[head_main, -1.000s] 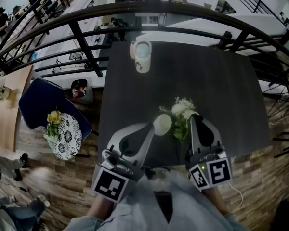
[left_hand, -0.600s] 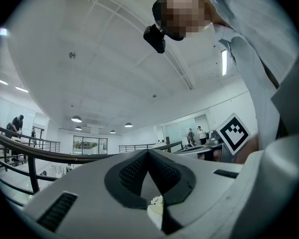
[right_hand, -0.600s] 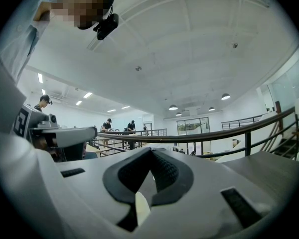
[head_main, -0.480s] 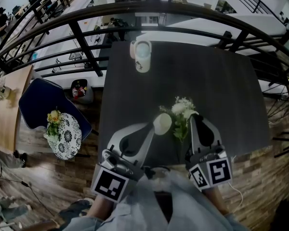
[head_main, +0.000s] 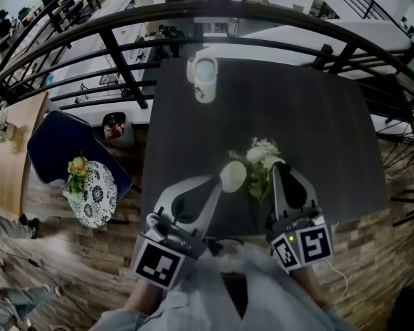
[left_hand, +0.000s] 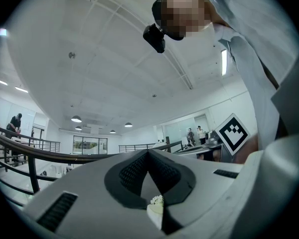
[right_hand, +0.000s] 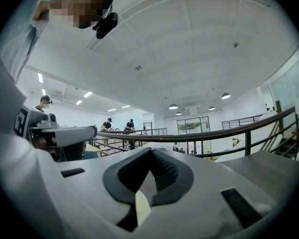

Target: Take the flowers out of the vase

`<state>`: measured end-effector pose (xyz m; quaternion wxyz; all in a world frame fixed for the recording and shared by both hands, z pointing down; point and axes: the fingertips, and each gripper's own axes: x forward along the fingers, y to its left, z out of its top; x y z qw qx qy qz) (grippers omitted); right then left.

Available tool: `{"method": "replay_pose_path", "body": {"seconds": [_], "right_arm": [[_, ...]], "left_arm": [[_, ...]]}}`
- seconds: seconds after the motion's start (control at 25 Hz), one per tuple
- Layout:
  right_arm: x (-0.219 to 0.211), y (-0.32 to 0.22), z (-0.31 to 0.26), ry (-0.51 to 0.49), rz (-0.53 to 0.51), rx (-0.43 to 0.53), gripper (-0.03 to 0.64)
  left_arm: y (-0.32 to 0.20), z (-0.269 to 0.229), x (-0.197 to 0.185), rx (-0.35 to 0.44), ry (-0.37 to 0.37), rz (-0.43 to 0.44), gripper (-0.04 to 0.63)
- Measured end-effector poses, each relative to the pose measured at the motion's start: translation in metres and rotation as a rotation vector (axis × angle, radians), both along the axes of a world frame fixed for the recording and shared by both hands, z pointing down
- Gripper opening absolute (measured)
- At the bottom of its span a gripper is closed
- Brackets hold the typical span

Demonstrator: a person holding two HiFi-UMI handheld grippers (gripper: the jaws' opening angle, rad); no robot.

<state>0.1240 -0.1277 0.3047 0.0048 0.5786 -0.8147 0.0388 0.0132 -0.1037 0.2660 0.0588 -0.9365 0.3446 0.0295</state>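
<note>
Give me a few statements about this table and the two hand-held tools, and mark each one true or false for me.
1. A cup stands at the far edge of the dark table. True.
2. The right tool is clamped on the flowers. False: its jaws are shut with nothing between them, and the flowers are beside it, toward the left tool.
3. The flowers are white with green leaves. True.
4. The small white vase stands right next to the cup. False: it is near the table's front edge, just off the tip of the left tool, well away from the cup.
</note>
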Motion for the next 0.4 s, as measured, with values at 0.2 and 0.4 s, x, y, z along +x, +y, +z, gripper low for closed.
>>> {"method": "replay_pose_path", "body": {"seconds": [0.2, 0.4], "right_arm": [[0.0006, -0.0006, 0.0001, 0.0, 0.001, 0.0, -0.005], [0.0015, 0.0002, 0.0018, 0.002, 0.002, -0.005, -0.005]], "left_arm": [[-0.0004, -0.0001, 0.0002, -0.005, 0.009, -0.001, -0.002], [0.0008, 0.0001, 0.0001, -0.001, 0.005, 0.0, -0.002]]}}
